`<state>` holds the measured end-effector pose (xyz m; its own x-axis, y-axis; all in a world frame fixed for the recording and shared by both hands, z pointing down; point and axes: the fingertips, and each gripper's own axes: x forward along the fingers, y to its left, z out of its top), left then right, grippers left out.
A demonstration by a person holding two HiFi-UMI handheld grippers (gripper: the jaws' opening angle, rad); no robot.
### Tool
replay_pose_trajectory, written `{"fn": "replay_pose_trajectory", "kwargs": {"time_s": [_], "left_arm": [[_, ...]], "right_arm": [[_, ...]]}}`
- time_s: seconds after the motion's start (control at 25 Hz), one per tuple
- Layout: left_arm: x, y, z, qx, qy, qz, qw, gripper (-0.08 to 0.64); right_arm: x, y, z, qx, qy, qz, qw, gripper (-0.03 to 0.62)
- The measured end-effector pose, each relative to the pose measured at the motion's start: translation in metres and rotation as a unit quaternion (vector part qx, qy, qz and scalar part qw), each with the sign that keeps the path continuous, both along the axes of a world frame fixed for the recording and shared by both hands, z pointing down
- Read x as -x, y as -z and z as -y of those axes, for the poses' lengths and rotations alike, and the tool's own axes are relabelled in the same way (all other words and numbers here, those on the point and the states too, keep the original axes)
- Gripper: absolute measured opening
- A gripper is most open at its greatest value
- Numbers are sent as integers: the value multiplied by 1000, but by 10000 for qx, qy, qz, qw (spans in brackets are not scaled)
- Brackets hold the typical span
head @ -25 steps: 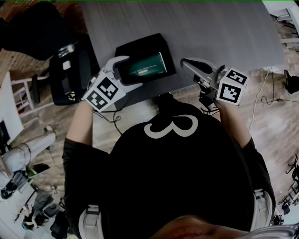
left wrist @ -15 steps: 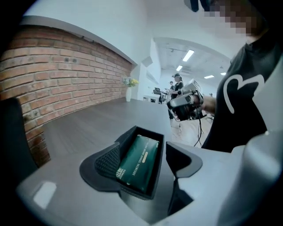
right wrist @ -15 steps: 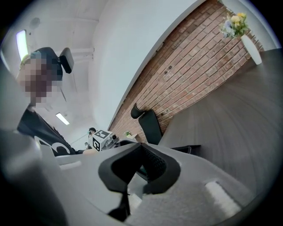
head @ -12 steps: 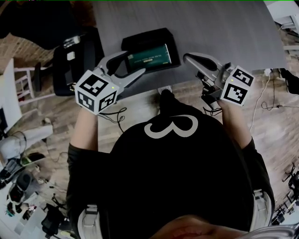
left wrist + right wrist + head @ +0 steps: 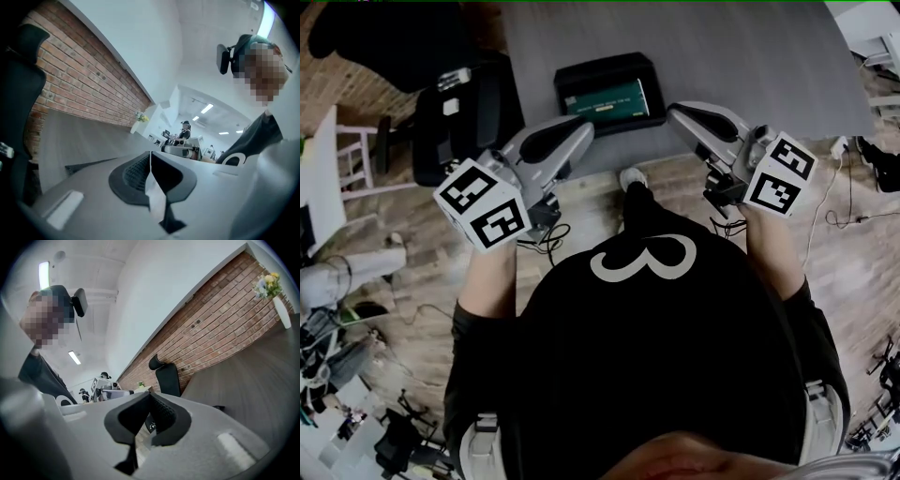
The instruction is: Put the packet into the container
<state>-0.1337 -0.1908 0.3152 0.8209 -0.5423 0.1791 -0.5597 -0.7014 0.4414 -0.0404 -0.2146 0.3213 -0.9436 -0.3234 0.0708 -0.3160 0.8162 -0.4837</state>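
The left gripper point(image 5: 581, 133) has pulled back from the container point(image 5: 570, 79) to 10 o'clock, jaws pressed together, empty. The green packet point(image 5: 606, 99) lies inside the container at 12 o'clock. The right gripper point(image 5: 677, 113), at 2 o'clock, is likewise closed on nothing.

A grey, wood-grained table point(image 5: 741, 56) fills the upper middle of the head view, and its near edge slants across the frame's upper third. A black rectangular container point(image 5: 609, 66) rests on it at top centre, close to that near edge.

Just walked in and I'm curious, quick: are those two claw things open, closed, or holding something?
Left gripper: closed, holding nothing.
Right gripper: closed, holding nothing.
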Motion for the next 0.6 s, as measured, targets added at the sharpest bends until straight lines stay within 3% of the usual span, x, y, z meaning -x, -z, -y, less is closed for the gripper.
{"fn": "replay_pose_trajectory", "kwargs": {"time_s": [0.12,0.4,0.6], "left_arm": [[-6,4,-9,-57,87,-67,9999,0],[-7,-13,-19,-439,798,821,9924,11],[-4,-20,-24,-402,1063,805,9903,11]], "right_arm": [[5,2,-9,-20,64,24,10000,2],[8,-1,-24,-14,53,76,10000,2],[9,-11,-30,42,24,6,10000,2]]}}
